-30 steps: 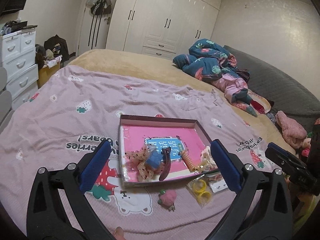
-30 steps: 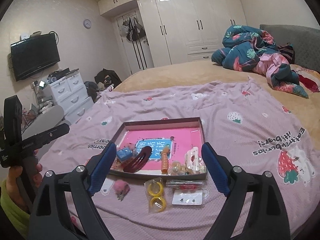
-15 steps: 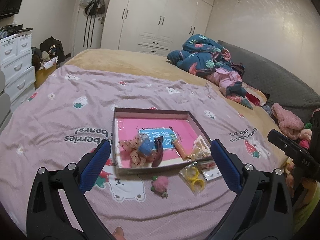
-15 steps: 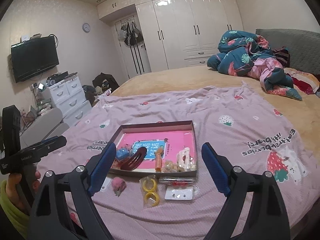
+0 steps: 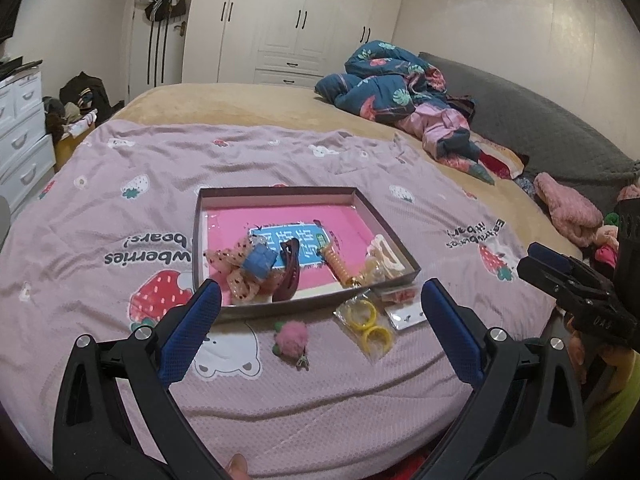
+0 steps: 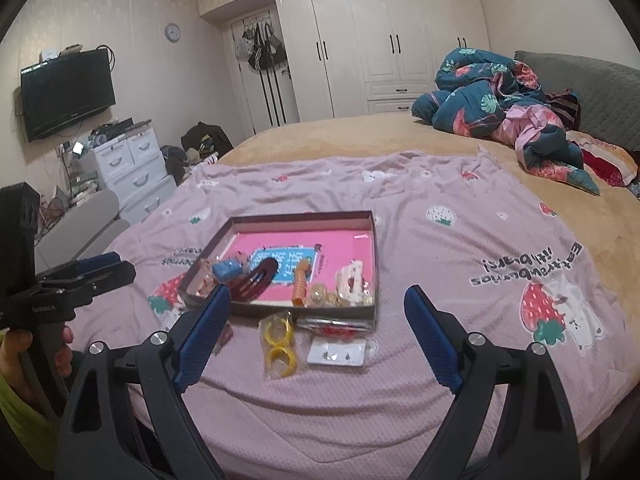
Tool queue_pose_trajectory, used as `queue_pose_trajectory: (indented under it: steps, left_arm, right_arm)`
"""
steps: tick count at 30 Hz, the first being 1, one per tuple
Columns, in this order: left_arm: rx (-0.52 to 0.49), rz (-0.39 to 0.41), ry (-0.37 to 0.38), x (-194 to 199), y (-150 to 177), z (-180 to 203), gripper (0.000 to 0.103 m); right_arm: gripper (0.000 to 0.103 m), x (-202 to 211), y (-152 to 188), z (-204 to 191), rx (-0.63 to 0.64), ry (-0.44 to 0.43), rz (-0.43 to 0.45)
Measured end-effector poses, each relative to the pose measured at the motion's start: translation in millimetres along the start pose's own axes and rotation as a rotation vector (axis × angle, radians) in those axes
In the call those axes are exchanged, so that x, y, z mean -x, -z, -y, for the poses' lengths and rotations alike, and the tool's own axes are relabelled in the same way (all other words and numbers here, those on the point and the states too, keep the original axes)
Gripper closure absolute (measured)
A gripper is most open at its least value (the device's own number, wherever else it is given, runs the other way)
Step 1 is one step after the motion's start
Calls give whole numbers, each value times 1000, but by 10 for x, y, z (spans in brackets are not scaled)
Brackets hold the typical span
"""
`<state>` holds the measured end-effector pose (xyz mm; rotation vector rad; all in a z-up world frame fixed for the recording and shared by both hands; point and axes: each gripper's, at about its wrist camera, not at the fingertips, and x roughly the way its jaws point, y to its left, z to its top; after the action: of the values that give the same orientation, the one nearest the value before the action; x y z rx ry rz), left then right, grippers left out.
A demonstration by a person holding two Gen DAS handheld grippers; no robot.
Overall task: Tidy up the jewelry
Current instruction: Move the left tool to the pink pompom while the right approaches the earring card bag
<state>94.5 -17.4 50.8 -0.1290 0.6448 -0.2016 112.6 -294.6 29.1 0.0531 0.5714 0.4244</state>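
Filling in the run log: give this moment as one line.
left gripper: open, empty | right gripper: open, empty | tray: holds clips | outside tray: pink pompom clip, yellow rings bag, earring card

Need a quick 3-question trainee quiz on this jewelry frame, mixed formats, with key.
1. True or false: the yellow rings packet lies inside the tray.
2. Which lies outside the tray? A) dark red hair clip B) pink pompom clip C) orange spiral tie
3. Fill in: the left gripper and right gripper both have jaws that are ____.

Key: 1 false; 2 B; 3 open.
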Motion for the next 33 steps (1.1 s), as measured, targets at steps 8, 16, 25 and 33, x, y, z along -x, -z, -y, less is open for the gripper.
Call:
queue_pose_trajectory:
  steps: [8, 16, 25, 33]
  left_arm:
    - [-3, -37, -4, -95, 74, 23, 10]
    - [-7, -84, 3, -255, 170, 27, 10]
    - [-11, -148, 11, -491, 312, 30, 10]
    - [-16, -181, 11, -652, 422, 25, 10]
  right_arm:
    - [15, -115, 158, 112, -4, 16, -61]
    - [15, -279, 264, 183, -16, 27, -113]
    - [15, -486, 362, 202, -23, 34, -170]
    - [15, -629, 432, 138, -6, 28, -207]
